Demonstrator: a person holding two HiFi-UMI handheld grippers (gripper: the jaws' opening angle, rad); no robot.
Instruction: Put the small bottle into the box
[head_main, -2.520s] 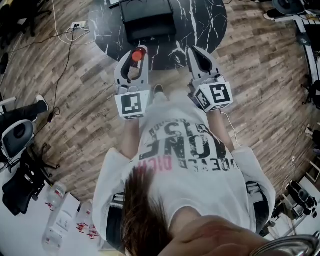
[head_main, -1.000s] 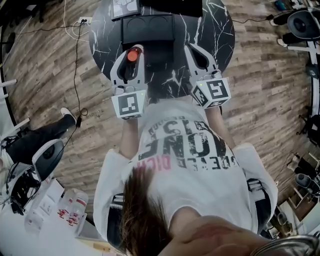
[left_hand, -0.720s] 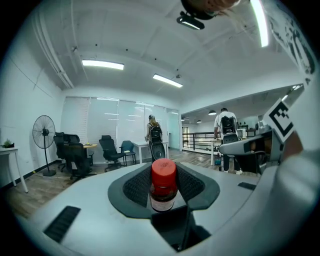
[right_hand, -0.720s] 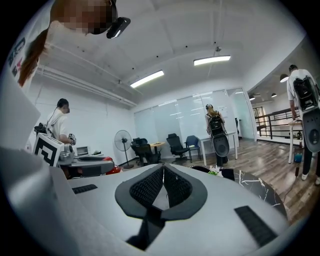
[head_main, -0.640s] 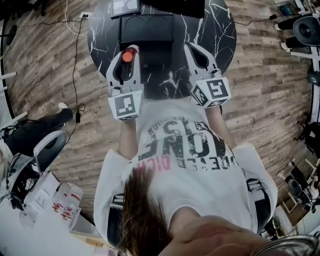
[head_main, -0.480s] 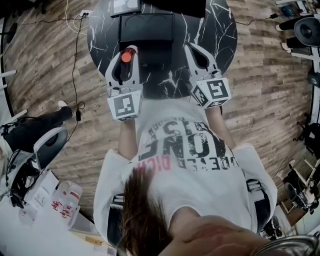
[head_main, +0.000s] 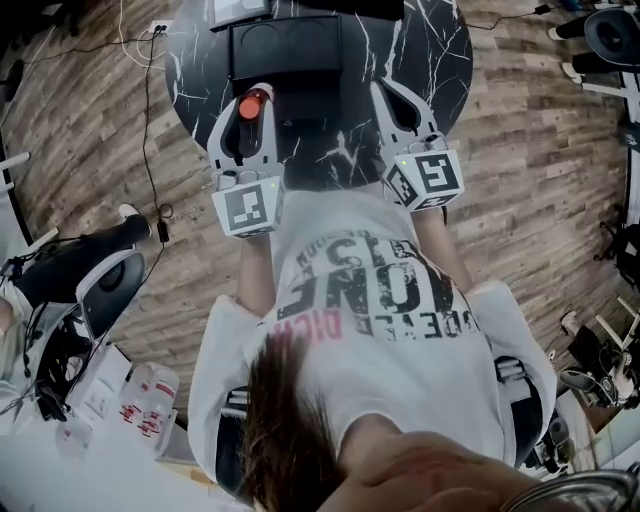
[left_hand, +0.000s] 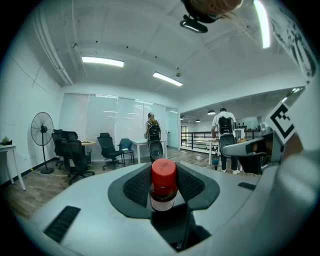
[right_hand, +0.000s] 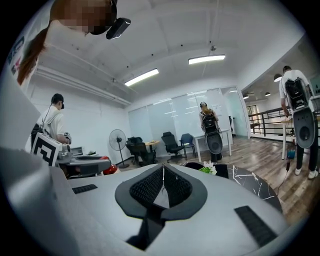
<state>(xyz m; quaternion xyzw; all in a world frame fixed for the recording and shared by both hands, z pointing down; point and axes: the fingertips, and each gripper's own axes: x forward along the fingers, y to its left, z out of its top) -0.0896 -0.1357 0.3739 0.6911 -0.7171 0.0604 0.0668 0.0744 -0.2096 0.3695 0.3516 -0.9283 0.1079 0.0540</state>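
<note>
– Holding anything, was the left gripper (head_main: 254, 91) at that point?

– It was. Its jaws stood partway apart and were clamped on the small bottle (left_hand: 163, 186), which sat upright between the pads with its red cap (head_main: 250, 104) on top. The right gripper (head_main: 388, 88) carried nothing, and its jaws were pressed together.

– And what had changed over the previous couple of seconds?

– Mostly the approach. At first both grippers reached only just past the near edge of the round black table (head_main: 425, 60). By this moment more of the marbled top lay under them. The bottle had not shifted in the jaws, and the grip looked no wider or narrower than before.

– So where was the bottle relative to the box (head_main: 288, 72)?

– Just short of it. In the head view the cap sat in front of the box's near wall, toward its left corner, and not yet over the opening. The left gripper view showed only the room beyond, so the box lay below its line of sight.

– Meaning?

– The carry was nearly done, I judged. What remained was a short reach forward and a little to the right, lowering the bottle inside, then opening the jaws. The risk was clipping the near wall on the way.
</note>
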